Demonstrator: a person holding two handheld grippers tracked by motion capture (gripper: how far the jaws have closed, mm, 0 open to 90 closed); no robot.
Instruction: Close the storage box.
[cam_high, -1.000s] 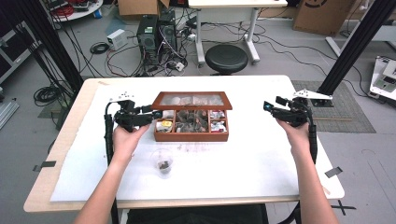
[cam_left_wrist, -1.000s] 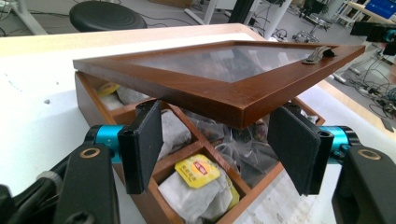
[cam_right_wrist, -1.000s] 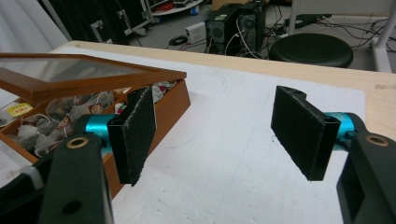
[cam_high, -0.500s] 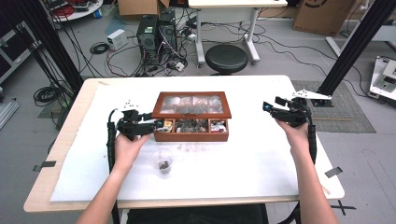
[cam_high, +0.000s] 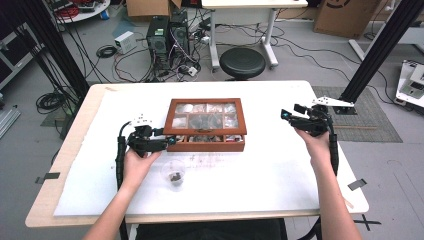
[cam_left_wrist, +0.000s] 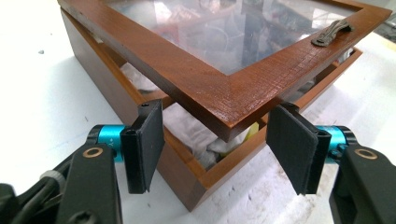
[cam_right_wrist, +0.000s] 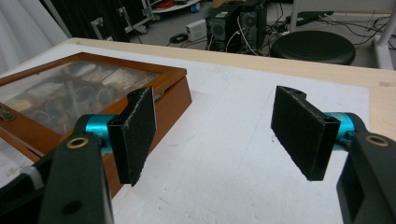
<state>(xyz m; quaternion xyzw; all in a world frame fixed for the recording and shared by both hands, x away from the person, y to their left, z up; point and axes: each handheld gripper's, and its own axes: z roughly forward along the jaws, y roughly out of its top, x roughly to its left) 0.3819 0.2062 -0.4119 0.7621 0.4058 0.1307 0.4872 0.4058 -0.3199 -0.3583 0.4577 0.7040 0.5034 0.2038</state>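
A brown wooden box (cam_high: 205, 146) with a glass lid (cam_high: 204, 116) sits mid-table, with small wrapped items in its compartments. The lid (cam_left_wrist: 224, 100) hangs ajar over the box's base (cam_left_wrist: 163, 158), leaving a gap. My left gripper (cam_high: 167, 142) is at the box's front left corner. In the left gripper view my left gripper (cam_left_wrist: 215, 116) is open with the lid's corner between the jaws. They have just been closing a little, and the pads (cam_left_wrist: 149, 140) stand clear of the wood. My right gripper (cam_high: 287, 116) (cam_right_wrist: 215, 100) hovers open and empty to the right of the box (cam_right_wrist: 168, 100).
A small clear cup (cam_high: 174, 176) with dark bits stands in front of the box, near my left hand. A metal latch (cam_left_wrist: 331, 32) sits on the lid's front edge. Beyond the white table sheet (cam_high: 260, 170) are a black stool (cam_high: 242, 62), computer towers and cables.
My left gripper has sunk toward the box's front left corner, and the glass lid has come down from more upright to low over the compartments. The right gripper has stayed put.
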